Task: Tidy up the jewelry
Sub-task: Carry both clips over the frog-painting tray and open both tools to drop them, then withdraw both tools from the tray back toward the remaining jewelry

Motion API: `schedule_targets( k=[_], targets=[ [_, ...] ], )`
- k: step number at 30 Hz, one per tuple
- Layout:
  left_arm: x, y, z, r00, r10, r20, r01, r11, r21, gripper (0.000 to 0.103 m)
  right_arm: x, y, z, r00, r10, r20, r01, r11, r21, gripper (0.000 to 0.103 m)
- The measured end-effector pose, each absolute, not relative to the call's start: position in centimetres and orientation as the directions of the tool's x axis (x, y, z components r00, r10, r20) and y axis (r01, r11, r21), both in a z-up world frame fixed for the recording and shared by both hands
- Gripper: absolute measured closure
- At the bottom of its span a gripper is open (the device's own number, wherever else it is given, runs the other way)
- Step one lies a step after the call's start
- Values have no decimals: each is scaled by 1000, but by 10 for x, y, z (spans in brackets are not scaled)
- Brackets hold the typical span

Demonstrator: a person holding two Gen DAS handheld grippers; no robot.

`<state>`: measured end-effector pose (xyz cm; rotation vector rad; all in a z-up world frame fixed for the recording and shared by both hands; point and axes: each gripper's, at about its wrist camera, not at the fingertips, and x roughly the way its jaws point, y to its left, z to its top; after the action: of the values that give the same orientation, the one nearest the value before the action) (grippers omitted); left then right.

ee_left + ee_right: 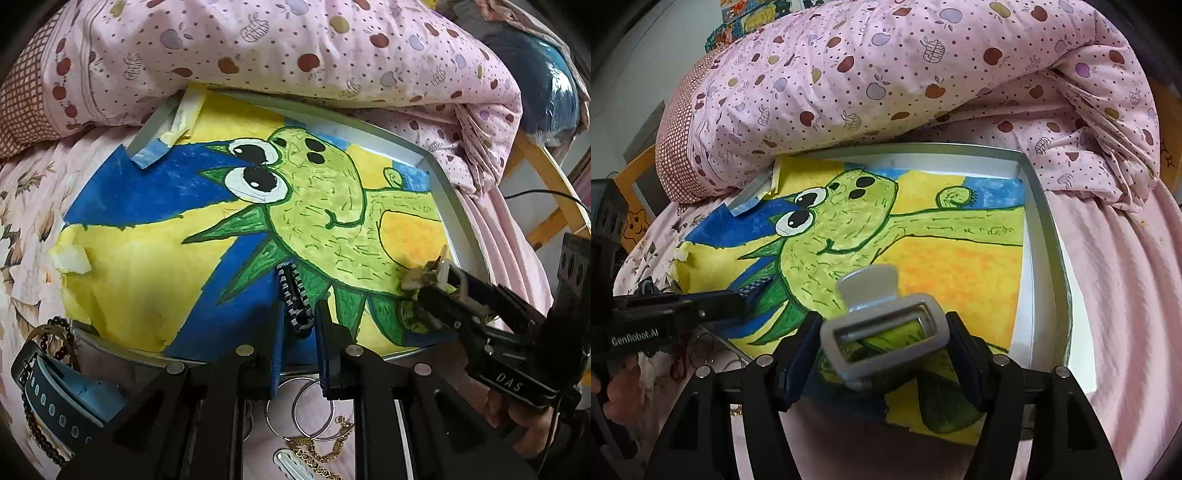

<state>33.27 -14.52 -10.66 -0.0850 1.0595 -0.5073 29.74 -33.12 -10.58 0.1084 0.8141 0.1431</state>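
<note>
A shallow grey tray (1043,236), lined with a bright painting of a green cartoon creature (317,206), is seen on a pink bed. A black-and-white braided bracelet (293,299) is pinched between the narrowed jaws of the left gripper (297,332), its free end lying on the painting. A silver-grey hair claw clip (882,325) is clamped between the right gripper (882,350) fingers (held over the tray's near edge). Silver hoops (303,410) and a gold chain (325,446) are seen below the left gripper.
</note>
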Motion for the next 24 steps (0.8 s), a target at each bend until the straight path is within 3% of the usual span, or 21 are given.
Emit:
schedule_targets(
  k=[2, 9, 14, 17, 20, 24],
  targets=[
    [332, -142, -104, 388, -445, -807, 350, 881, -318, 86, 293, -332, -103, 691, 162, -705, -78, 986, 149, 27],
    [315, -135, -77, 466, -477, -745, 352, 873, -339, 43, 266, -334, -77, 763, 139, -632, -65, 988, 139, 17],
    [294, -124, -49, 546, -493, -677, 350, 869, -350, 29, 242, -328, -52, 820, 139, -555, -75, 988, 137, 9],
    [277, -117, -31, 599, -483, -639, 355, 875, -329, 28, 228, -322, -36, 846, 145, -512, -88, 987, 135, 2],
    [261, -109, -16, 645, -469, -603, 367, 882, -294, 6, 209, -314, -20, 874, 151, -462, -105, 987, 125, 0],
    [233, -93, 2, 712, -442, -545, 362, 897, -254, 5, 186, -301, -5, 897, 161, -411, -123, 985, 117, 0]
  ],
)
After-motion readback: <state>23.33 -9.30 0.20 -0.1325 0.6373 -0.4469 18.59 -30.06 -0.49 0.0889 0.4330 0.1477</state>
